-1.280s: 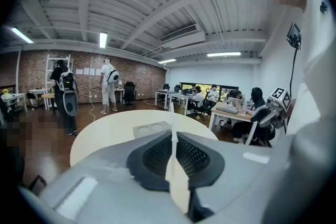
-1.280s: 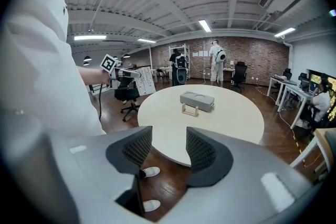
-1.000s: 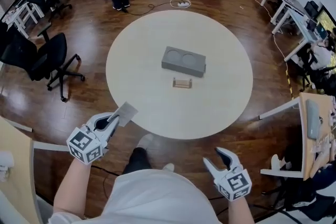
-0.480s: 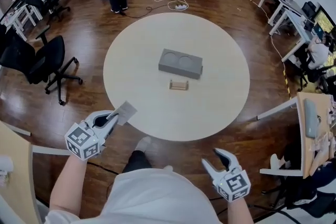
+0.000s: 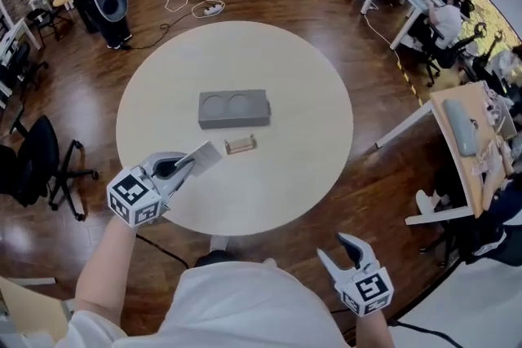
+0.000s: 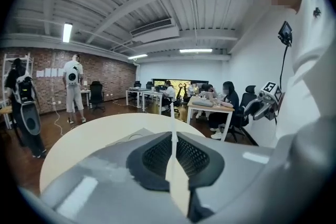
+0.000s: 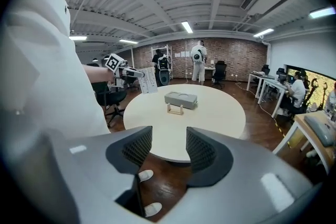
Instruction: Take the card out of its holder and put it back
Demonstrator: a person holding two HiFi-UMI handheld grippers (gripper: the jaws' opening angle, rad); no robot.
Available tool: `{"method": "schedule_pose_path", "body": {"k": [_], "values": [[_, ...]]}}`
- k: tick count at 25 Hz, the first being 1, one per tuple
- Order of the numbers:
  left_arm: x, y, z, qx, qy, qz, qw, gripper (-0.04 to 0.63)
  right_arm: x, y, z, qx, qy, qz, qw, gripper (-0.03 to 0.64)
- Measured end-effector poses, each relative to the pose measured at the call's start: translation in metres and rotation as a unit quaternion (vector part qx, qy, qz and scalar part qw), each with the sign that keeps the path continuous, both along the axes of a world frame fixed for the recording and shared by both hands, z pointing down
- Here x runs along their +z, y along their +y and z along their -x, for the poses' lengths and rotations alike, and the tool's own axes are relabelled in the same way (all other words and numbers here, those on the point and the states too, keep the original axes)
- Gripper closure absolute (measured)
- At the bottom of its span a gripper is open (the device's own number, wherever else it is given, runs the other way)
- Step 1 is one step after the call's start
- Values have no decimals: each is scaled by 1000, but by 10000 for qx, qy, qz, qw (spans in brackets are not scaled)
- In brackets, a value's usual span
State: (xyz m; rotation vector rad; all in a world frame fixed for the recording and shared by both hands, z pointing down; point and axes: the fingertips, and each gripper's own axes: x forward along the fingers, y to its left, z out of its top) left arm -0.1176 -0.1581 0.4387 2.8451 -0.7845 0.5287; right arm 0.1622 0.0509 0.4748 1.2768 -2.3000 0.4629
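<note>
The left claw [image 5: 186, 165] is clamped on the card [image 5: 205, 156]. In the left gripper view the card shows edge-on as a thin pale strip, with both pads pressed flat against it. From the head view the card sticks out past the claw's tips, tilted, above the near-left part of the round bench [image 5: 310, 143]. It is out of the card holder [image 5: 240, 145], to the holder's left and a little nearer the person, close by but not touching.

The card holder (a small wooden stand) sits near the middle of the bench. Just beyond it lies a grey block [image 5: 233, 107] with two round recesses side by side in its top. The two are close, and a slim strip of bench seems to show between them.

The right claw [image 5: 333, 247] is held well off the bench, low at the person's right side over the wooden floor [image 5: 383, 175]. Its jaws stand apart and grip nothing. In the right gripper view the gap between them frames only the bench's near rim, the floor and the person's shoes [image 7: 142, 176].
</note>
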Motion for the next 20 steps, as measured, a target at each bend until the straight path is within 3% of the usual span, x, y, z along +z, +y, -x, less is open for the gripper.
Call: {"method": "schedule_pose_path", "body": {"k": [10,20], "values": [[31,-95,-57,1329,-61,50,9911,580,-1,6,26,1326,161,220,9908,410],[81,-123,-94,1912,-170,344,9808,580,-3,24,48,2140,184,561,9751,410]]}}
